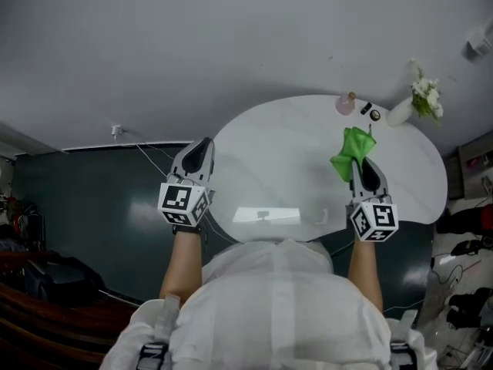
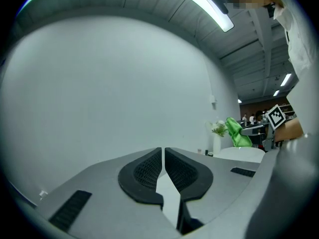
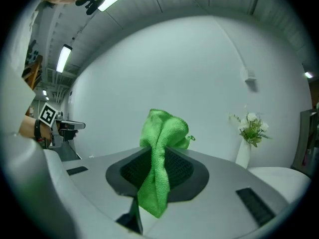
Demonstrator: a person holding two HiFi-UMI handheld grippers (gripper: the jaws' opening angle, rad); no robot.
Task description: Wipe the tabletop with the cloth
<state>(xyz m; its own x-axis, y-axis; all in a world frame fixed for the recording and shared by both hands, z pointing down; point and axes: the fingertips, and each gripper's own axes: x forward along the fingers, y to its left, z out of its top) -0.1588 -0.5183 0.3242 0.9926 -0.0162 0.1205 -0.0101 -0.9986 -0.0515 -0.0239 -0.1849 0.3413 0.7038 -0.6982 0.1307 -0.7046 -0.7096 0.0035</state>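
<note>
Right gripper view: the right gripper [image 3: 158, 153] is clamped on a green cloth [image 3: 162, 133]. A bunched fold stands up beyond the jaw tips, and a loose tail hangs back between the black pads. Left gripper view: the left gripper [image 2: 163, 156] has its jaws drawn almost together, with only a thin slit between the ribbed pads and nothing in it.

Head view: the right gripper [image 1: 362, 168] is held out over the right part of the white oval table [image 1: 293, 160], with the cloth [image 1: 352, 149] sticking out ahead of it. From the left gripper view, the cloth [image 2: 238, 132] appears to be raised just above the tabletop [image 2: 244, 154]; contact cannot be confirmed. The left gripper [image 1: 202, 154] hangs at the table's left edge, well apart from the cloth.

At the far right of the table stand a white vase [image 1: 400, 112] with flowers [image 1: 425, 97], a small pink bottle [image 1: 345, 103] and a small dark object [image 1: 374, 115].
</note>
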